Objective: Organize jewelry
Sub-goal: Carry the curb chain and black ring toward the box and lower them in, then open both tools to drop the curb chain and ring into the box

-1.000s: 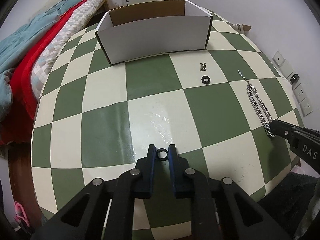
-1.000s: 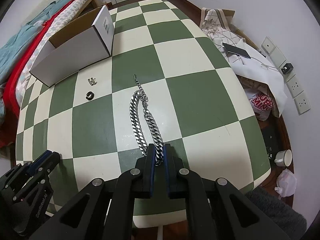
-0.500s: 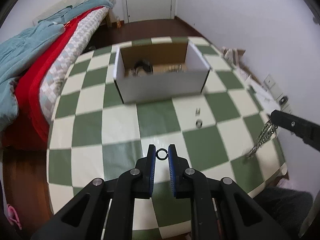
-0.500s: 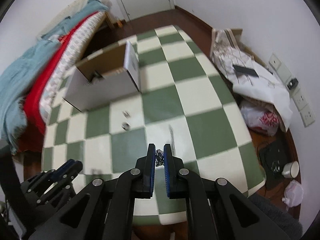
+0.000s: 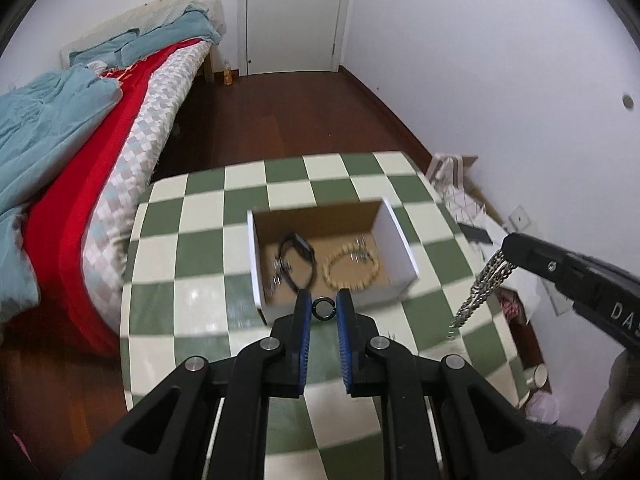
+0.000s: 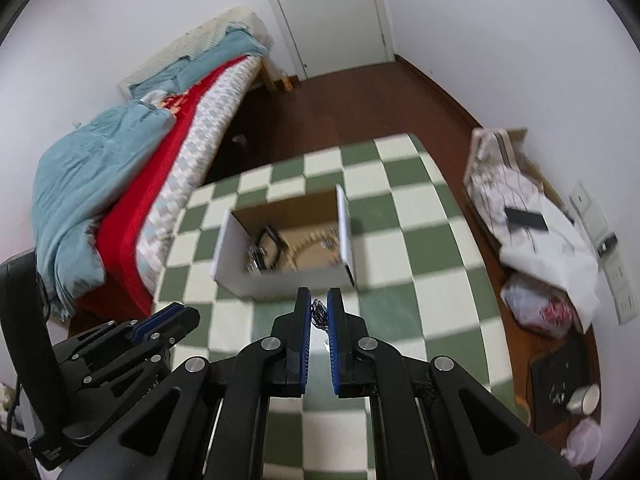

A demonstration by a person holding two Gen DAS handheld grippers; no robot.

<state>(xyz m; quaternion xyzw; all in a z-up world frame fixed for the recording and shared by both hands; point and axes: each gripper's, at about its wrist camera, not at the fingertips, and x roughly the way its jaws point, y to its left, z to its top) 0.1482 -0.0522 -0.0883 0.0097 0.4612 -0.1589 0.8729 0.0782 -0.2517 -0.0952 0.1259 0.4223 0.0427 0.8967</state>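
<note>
My left gripper (image 5: 323, 309) is shut on a small black ring (image 5: 323, 309), held high above the near wall of the white cardboard box (image 5: 402, 240). The box holds a black bracelet (image 5: 298, 254), a beige bead bracelet (image 5: 351, 268) and small silver pieces. My right gripper (image 6: 319, 309) is shut on a silver chain (image 6: 319, 314); in the left wrist view the chain (image 5: 482, 286) hangs free from it, to the right of the box. The box also shows in the right wrist view (image 6: 228, 256).
The green-and-cream checkered table (image 5: 192, 248) stands next to a bed with red and teal bedding (image 5: 80, 160). To the right lie white papers and a phone (image 6: 524, 218), a plastic bag (image 6: 544, 308) and a cup (image 6: 582, 402). A door (image 5: 292, 16) is at the back.
Both grippers rose high above the table and moved toward the box. The chain has left the table and now hangs from the right gripper. The box's inside has come into view.
</note>
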